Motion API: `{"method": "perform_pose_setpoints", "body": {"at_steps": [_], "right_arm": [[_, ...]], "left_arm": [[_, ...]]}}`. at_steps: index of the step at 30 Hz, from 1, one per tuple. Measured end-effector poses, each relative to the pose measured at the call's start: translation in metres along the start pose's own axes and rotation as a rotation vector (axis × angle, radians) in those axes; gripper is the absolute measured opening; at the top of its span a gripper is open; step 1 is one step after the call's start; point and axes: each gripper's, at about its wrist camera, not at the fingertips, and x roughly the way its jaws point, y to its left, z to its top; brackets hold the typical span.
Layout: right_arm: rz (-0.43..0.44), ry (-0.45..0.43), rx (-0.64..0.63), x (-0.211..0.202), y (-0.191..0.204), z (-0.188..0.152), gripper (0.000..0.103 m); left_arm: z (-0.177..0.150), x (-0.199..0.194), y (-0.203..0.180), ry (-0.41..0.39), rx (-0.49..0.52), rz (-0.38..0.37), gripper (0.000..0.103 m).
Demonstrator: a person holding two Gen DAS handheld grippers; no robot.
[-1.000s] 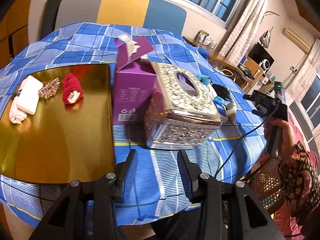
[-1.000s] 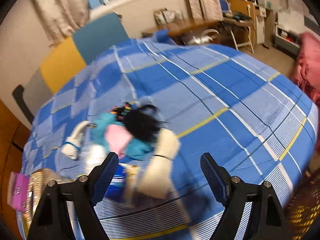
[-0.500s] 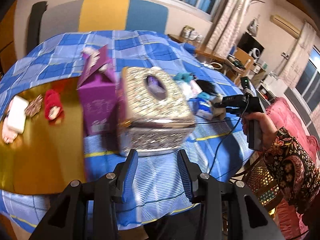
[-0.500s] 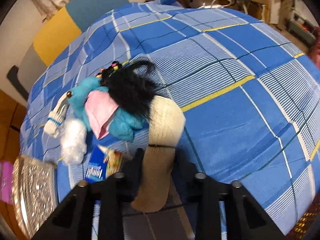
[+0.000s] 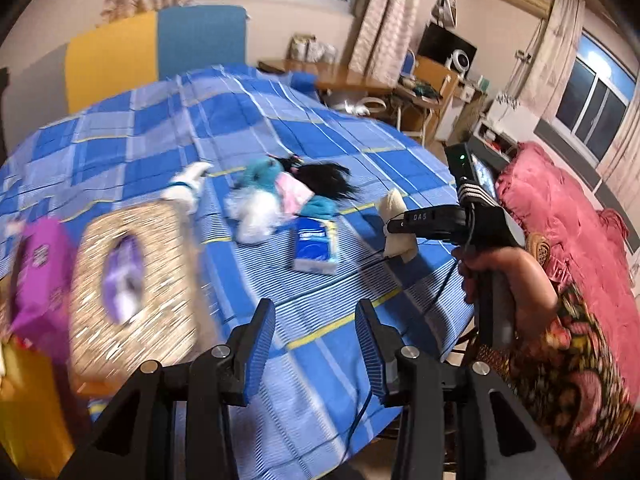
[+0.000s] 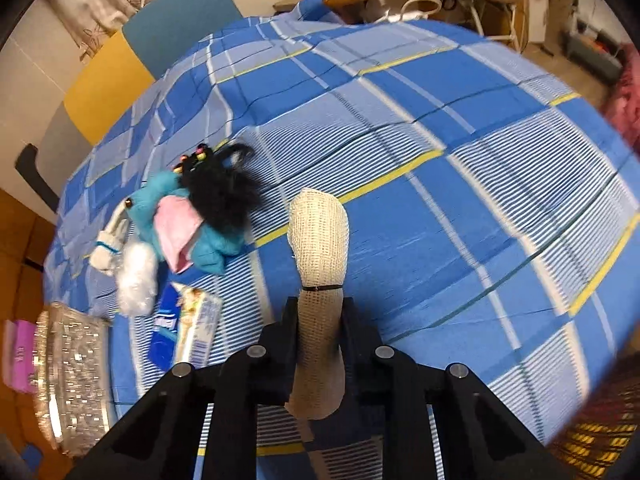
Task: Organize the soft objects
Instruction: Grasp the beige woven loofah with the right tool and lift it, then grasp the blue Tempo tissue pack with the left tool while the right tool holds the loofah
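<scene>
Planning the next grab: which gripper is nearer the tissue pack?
Right. The right gripper, shut on the gauze roll, sits beside the tissue pack; the left gripper hangs farther back.

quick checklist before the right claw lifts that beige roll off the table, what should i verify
1. Right claw shut on the beige gauze roll: ok, its jaws have just been closing and now pinch the roll below its black band.
2. Grip centred: not ok, the claw holds the lower part, and the longer upper end sticks out past the fingertips.
3. Roll free of the pile: ok, the black wig and blue plush lie apart, to its left.
4. Tissue pack out of the way: ok, it lies left of the claw, not touching.
5. Left claw free: ok, open and empty.
6. Drop-off spot clear: cannot tell, too blurred in the left wrist view.
</scene>
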Motion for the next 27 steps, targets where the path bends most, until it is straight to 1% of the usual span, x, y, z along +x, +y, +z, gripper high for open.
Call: {"method": "perform_pose_setpoints", "body": {"at_steps": [1,2,3,5,7,9,13,19,22,24,25,27], "right_arm": [[-0.002,-0.001,-0.004,-0.001,0.001,0.000,0.019],[0.004,0.000,-0.007,-0.001,0.002,0.000,0.019],[0.009,0.004,-0.012,0.000,0.004,0.000,0.019],[0.007,0.015,-0.024,0.002,0.005,-0.001,0.019],[0.005,0.023,-0.030,0.003,0.005,-0.001,0.019],[0.013,0.025,-0.024,0.003,0.004,-0.001,0.019],[0.034,0.024,-0.012,0.004,0.003,-0.001,0.019],[0.052,0.030,-0.006,0.006,0.004,0.001,0.019],[0.059,0.029,-0.009,0.006,0.006,0.002,0.019],[0.060,0.022,-0.013,0.006,0.007,0.002,0.019],[0.057,0.020,-0.015,0.005,0.007,0.003,0.019],[0.059,0.018,-0.014,0.006,0.007,0.003,0.019]], "left_arm": [[0.006,0.009,-0.004,0.018,-0.003,0.001,0.046],[0.013,0.022,-0.008,0.046,-0.004,-0.006,0.051],[0.020,0.035,-0.012,0.078,-0.003,-0.005,0.053],[0.030,0.063,-0.021,0.123,0.013,0.003,0.063],[0.037,0.092,-0.024,0.173,0.029,0.038,0.063],[0.042,0.117,-0.023,0.218,0.014,0.044,0.063],[0.052,0.160,-0.016,0.277,-0.012,0.081,0.063],[0.055,0.186,-0.011,0.302,-0.022,0.079,0.063],[0.053,0.194,-0.009,0.307,-0.033,0.097,0.062],[0.051,0.191,-0.007,0.271,-0.036,0.107,0.055],[0.050,0.188,-0.007,0.260,-0.043,0.107,0.054],[0.048,0.183,-0.003,0.254,-0.068,0.081,0.054]]}}
